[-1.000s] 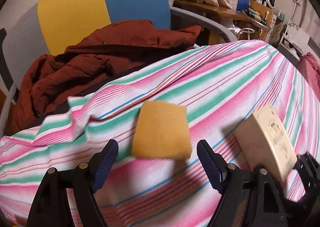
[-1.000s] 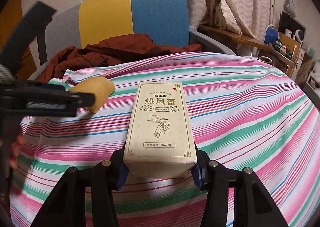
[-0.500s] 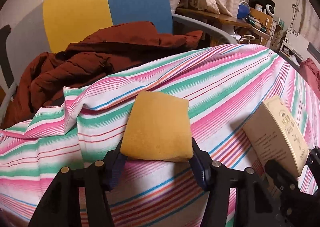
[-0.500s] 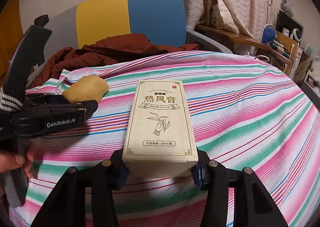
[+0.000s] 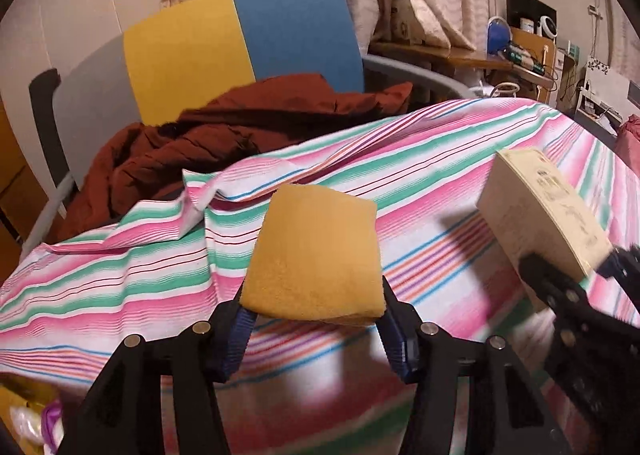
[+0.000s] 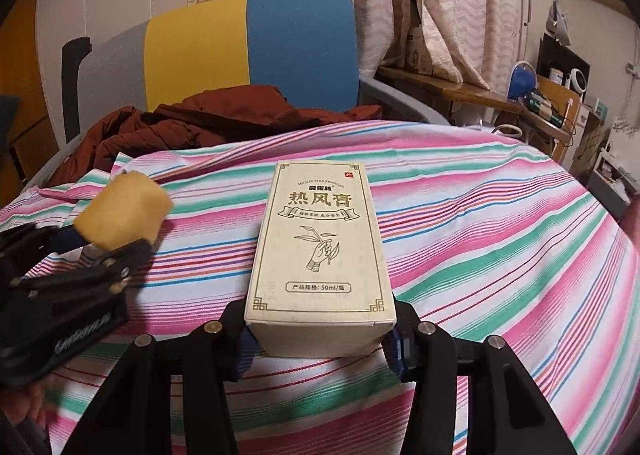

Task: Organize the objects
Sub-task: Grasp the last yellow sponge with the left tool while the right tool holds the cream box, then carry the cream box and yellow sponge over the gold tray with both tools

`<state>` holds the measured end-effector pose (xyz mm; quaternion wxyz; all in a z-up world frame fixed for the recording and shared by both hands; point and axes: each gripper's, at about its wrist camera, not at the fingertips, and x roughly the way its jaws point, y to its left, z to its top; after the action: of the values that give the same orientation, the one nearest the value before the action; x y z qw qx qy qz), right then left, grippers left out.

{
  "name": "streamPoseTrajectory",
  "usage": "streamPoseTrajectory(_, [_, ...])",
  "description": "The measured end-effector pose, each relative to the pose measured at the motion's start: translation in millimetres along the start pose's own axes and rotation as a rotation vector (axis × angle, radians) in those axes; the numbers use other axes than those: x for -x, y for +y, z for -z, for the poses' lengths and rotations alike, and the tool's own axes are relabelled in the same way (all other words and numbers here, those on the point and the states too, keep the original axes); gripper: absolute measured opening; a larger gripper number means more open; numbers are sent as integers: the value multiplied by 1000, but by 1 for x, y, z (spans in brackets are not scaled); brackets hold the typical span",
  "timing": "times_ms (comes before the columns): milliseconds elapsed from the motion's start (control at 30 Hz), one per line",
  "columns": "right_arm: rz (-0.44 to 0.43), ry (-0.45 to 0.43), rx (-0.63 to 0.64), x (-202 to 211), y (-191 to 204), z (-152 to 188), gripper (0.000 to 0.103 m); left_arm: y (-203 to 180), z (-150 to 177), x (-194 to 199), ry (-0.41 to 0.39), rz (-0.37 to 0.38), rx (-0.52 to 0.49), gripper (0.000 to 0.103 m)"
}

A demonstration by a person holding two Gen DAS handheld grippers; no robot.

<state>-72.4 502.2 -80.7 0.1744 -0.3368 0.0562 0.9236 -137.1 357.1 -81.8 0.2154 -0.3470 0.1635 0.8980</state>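
- The left gripper (image 5: 314, 319) is closed on a yellow sponge (image 5: 316, 255); both blue pads press its near edge from the two sides.
- The sponge is lifted above the striped cloth (image 5: 420, 183) and does not touch it, and its shadow falls on the cloth below.
- The right gripper (image 6: 320, 339) clamps a cream box (image 6: 320, 247) at its near end, one finger on each side.
- The box carries printed Chinese characters, a drawing of a hand with a twig, and the text "50ml".
- In the left wrist view the box (image 5: 544, 215) is at the right of the sponge, apart from it, tilted.
- In the right wrist view the sponge (image 6: 124, 215) is at the left of the box, in the left gripper (image 6: 92, 251).
- Behind the cloth is a chair (image 6: 248, 51) with yellow and blue back, and a dark red jacket (image 6: 208, 123) lies on it.
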Motion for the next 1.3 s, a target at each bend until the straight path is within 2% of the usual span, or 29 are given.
streamPoseTrajectory(200, [32, -118, 17, 25, 4, 1, 51, 4, 20, 33, -38, -5, 52, 57])
streamPoseTrajectory(333, [28, -149, 17, 38, 7, 2, 51, 3, 35, 53, -54, 6, 47, 57])
streamPoseTrajectory(467, [9, -147, 1, 50, 9, 8, 51, -7, 49, 68, -61, 21, -6, 57])
streamPoseTrajectory(667, [-22, -134, -13, 75, 15, 26, 51, -5, 63, 91, -66, 70, 16, 57])
streamPoseTrajectory(833, [-59, -87, -56, 91, 16, 42, 51, -1, 87, 119, -45, 170, 15, 57])
streamPoseTrajectory(1000, [-108, -49, -108, 103, 23, 57, 51, 3, 106, 161, -97, 253, -12, 57])
streamPoseTrajectory(1167, [-165, -32, -126, 119, 39, 64, 51, 29, 115, 198, -181, 236, -18, 57])
streamPoseTrajectory(1300, [-227, -30, -102, 135, 62, 64, 51, 59, 122, 213, -194, 195, 24, 57])
